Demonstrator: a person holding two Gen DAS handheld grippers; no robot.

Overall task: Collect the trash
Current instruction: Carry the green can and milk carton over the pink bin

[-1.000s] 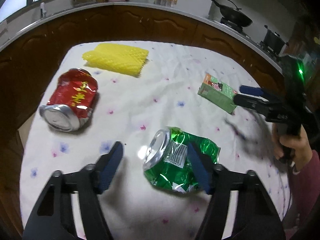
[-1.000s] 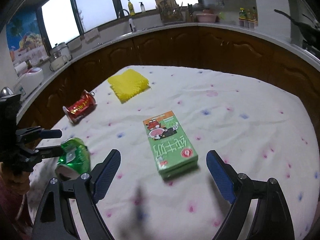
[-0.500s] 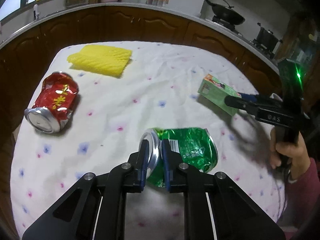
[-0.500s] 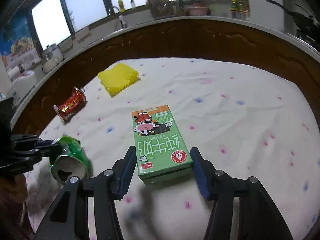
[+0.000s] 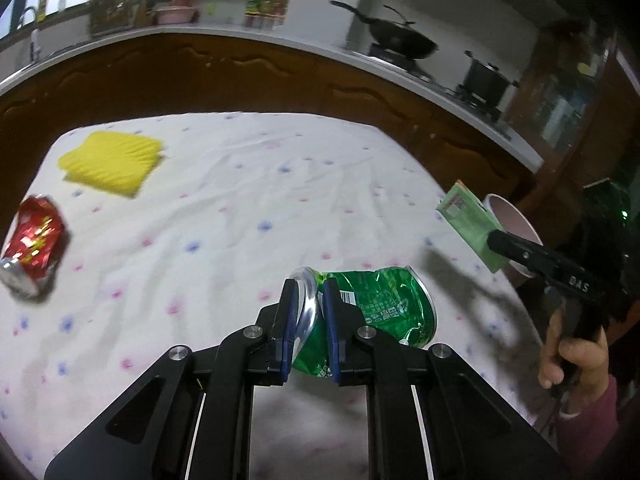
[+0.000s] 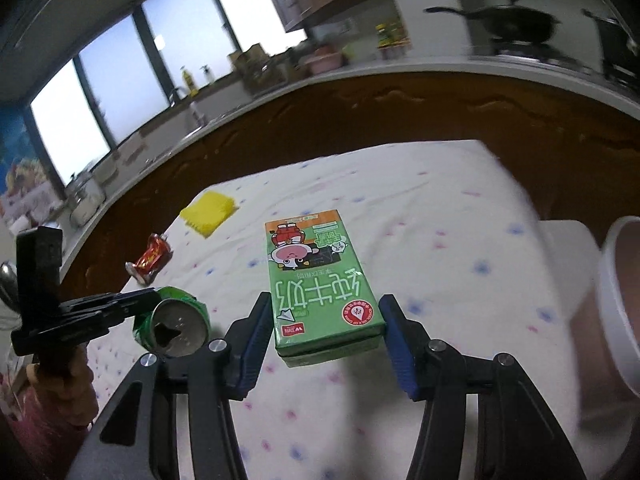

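- The left claw [image 5: 310,312] is pressed tight on the rim end of a crushed green can [image 5: 376,308], its blue pads on either side of the silver top.
- In the right wrist view the same green can [image 6: 172,320] hangs from the left claw [image 6: 150,304] with its opened top facing the camera, lifted off the white flower-print cloth covering the surface [image 6: 440,216].
- The right claw [image 6: 326,320] pinches a green milk carton [image 6: 316,280] across its width, one blue pad against each long side; the carton's printed face points up and a shadow lies on the cloth below it.
- From the left wrist view the carton [image 5: 468,224] is held up in the air by the right claw [image 5: 494,242], just beside the rim of a pale pink bin [image 5: 512,220] off the surface's edge.
- That bin's white rim [image 6: 612,292] shows at the right edge of the right wrist view, close to the carton.
- A crushed red can [image 5: 32,248] lies on its side near the left edge of the cloth.
- A yellow foam net [image 5: 110,162] lies flat at the far left corner, well apart from both claws.
- A dark wooden cabinet run with a pale top [image 5: 240,60] curves behind the surface, with a wok [image 5: 400,40] on the hob.
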